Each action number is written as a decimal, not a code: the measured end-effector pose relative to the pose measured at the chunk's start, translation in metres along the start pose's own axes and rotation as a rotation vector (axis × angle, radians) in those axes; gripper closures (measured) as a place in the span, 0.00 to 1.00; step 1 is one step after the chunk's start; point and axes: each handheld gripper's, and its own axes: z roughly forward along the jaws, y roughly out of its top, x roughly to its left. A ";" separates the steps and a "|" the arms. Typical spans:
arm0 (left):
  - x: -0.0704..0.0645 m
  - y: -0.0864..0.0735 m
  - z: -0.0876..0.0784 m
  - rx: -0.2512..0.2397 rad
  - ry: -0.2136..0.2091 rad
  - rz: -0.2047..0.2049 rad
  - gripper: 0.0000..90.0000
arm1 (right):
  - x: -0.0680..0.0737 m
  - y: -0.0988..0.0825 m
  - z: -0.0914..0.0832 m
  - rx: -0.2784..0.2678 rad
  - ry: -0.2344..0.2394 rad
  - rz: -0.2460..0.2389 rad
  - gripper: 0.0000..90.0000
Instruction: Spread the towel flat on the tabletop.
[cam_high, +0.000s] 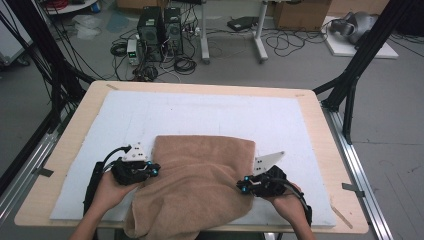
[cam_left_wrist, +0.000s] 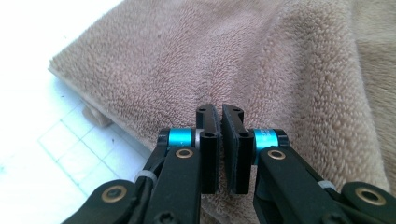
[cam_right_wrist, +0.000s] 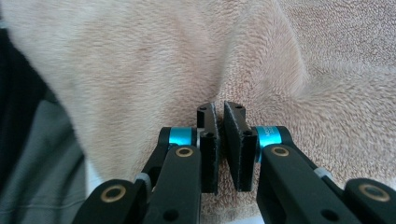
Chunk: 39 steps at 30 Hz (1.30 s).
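A tan, deep-piled terry towel (cam_high: 197, 182) lies folded on a white padded mat (cam_high: 210, 115) covering a pale wooden table (cam_high: 320, 125). Its far edge runs straight across the mat's middle, while its near end droops over the table's near edge.

The left gripper (cam_high: 151, 170), held in the person's left hand (cam_high: 109, 189), meets the towel's left side; the right gripper (cam_high: 243, 186), held in the right hand (cam_high: 285, 202), meets its right side.

In the left gripper view, the left gripper (cam_left_wrist: 219, 140) has its jaws drawn almost together, only a thin slit between the pads, and towel pile (cam_left_wrist: 243, 60) lies directly beyond them. In the right gripper view, the right gripper (cam_right_wrist: 220, 142) stands likewise, with a crease of cloth running toward its tips. Whether fabric is actually pinched in either slit cannot be told; the pads hide it.

The step appears to be taking both side edges for a fold or lift. Done well, each pinch should catch every layer at matching points along the sides, and both hands should rise together, keeping the far edge straight.
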 end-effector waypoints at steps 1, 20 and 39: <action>-0.003 -0.001 -0.003 -0.003 -0.006 0.000 0.95 | 0.004 0.000 -0.001 -0.005 0.004 -0.002 0.94; 0.015 0.005 -0.014 -0.095 0.011 -0.068 0.64 | -0.019 0.018 -0.016 -0.091 -0.080 0.082 0.59; 0.042 0.007 0.043 0.066 0.119 -0.070 0.61 | -0.081 0.023 0.039 0.074 -0.199 0.175 0.51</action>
